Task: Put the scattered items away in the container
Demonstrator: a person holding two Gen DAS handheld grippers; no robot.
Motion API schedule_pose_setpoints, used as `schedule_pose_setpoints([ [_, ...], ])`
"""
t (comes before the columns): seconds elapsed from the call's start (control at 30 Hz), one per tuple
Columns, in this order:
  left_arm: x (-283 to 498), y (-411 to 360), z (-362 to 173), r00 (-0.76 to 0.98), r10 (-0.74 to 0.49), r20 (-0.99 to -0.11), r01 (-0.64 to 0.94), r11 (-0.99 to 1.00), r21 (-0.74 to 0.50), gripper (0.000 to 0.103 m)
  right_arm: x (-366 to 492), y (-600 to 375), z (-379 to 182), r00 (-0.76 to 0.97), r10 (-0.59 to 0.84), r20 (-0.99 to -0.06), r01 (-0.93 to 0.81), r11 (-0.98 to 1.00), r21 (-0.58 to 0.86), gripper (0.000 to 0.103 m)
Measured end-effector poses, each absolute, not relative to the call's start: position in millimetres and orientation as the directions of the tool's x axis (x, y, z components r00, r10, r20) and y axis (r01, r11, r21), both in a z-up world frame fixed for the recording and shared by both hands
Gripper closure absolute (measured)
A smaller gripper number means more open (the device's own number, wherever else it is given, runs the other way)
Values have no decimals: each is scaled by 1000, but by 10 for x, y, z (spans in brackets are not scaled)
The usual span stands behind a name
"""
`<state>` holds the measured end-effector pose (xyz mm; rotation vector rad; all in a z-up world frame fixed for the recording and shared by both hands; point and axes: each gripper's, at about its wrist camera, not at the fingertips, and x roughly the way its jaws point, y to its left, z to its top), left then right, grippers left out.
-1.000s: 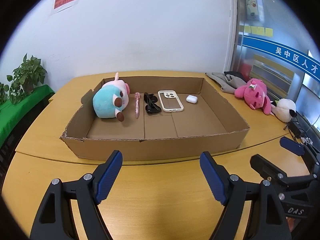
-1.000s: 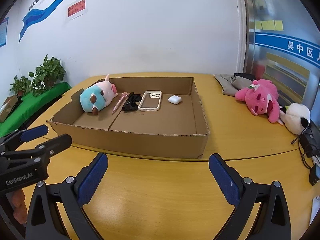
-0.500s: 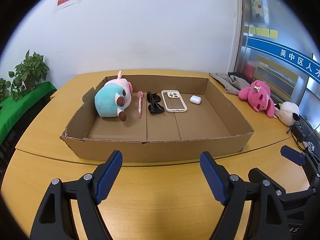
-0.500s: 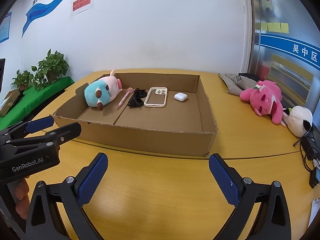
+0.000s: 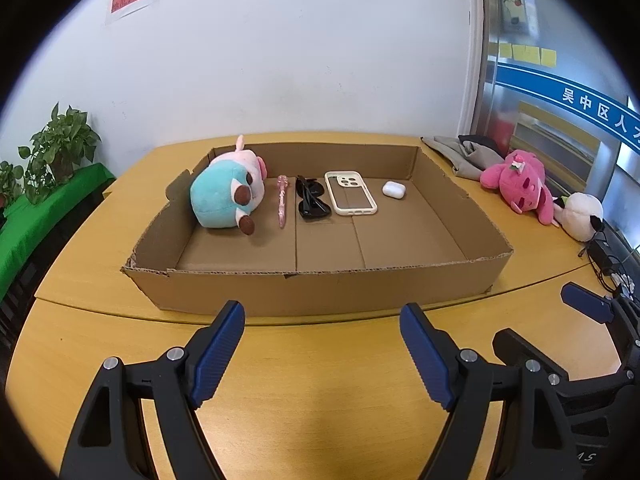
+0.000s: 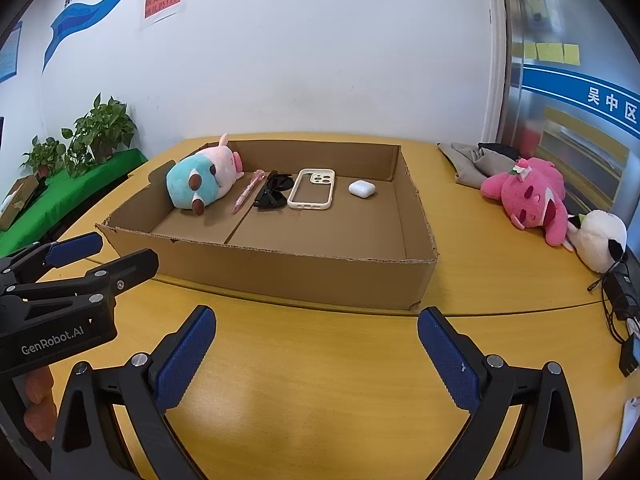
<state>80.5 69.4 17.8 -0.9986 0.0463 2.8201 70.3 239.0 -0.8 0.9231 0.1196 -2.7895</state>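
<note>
The shallow cardboard box (image 5: 320, 284) sits on the yellow counter (image 5: 304, 380) just beyond my fingers (image 5: 218, 350), its long side running across my view. Along its far wall lie a teal-and-pink plush (image 5: 228, 194), a phone case (image 5: 350, 198), black sunglasses (image 5: 311, 204), a pink pen (image 5: 282, 202) pointing away from me, and a white earbud case (image 5: 393, 189). My left gripper (image 5: 322, 350) and right gripper (image 6: 316, 356) both hover with fingers spread wide apart, empty; the left one's side reads "GenRobot.AI".

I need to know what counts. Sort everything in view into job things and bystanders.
Job:
- cardboard box
- blue plush
- pink pen
- sunglasses
- phone case
- earbud case

Just lying about:
- pink plush
- panda plush
- grey cloth
- potted plants
</note>
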Motion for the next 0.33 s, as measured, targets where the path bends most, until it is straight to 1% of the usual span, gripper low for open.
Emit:
schedule_pose_setpoints([
  [0.13, 840, 780, 138, -768, 84, -635, -141, -989, 40, 23, 724, 2415, -13, -789, -157, -594, 204, -979, -12, 0],
  [0.23, 883, 767, 112, -761, 94, -642, -140, -990, 21, 23, 739, 2429, -37, -789, -152, -596, 198, -980, -11, 0],
  [0.33, 905, 718, 85, -756, 75, -651, -108, -994, 10, 23, 748, 2444, -79, -782, -147, -605, 192, -981, -10, 0],
])
